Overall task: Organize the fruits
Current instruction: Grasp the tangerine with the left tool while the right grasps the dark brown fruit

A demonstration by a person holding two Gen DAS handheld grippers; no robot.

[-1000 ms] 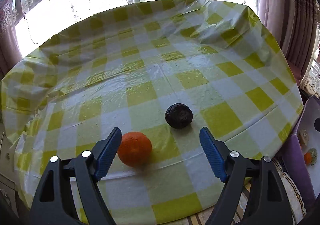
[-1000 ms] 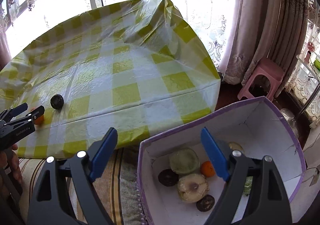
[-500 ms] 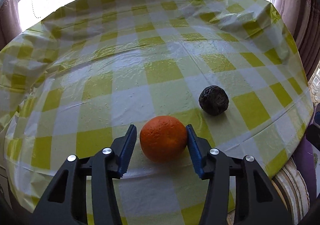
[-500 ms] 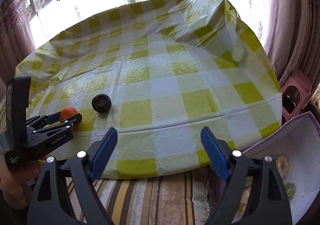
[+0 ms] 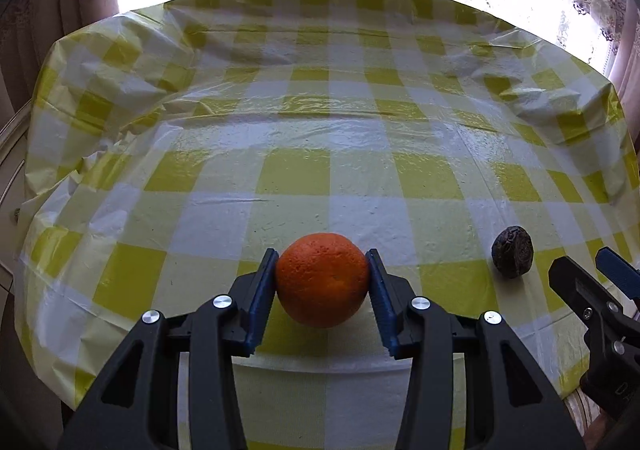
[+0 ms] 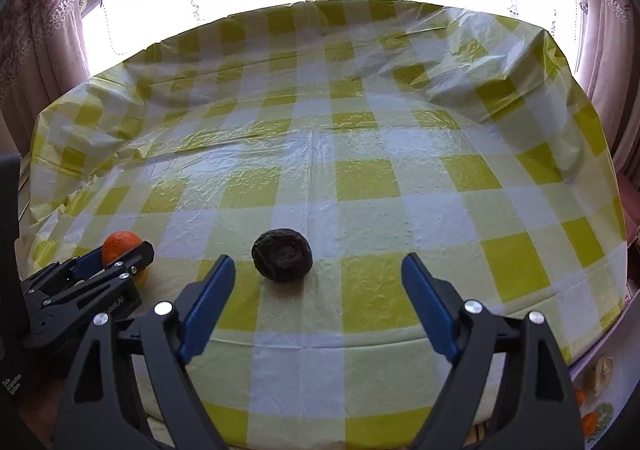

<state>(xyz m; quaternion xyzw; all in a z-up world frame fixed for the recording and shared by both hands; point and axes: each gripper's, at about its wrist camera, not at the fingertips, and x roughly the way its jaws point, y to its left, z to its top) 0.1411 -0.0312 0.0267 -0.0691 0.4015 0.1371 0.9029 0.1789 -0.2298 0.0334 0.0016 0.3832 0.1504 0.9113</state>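
the left tongs (image 5: 322,282) were closed on the orange (image 5: 322,284), both blue pads pressed to its sides, near the table's (image 5: 320,130) front edge. the right tongs (image 6: 318,282) stood wide open, touching nothing — the dark wrinkled fruit (image 6: 282,256) lay just beyond them, nearer the left pad. only the right wrist view showed fruit (image 6: 602,370) low at the right, off the table.

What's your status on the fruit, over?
Left gripper shut on the orange. Right gripper open, short of the dark wrinkled fruit on the table. Nothing in the way.
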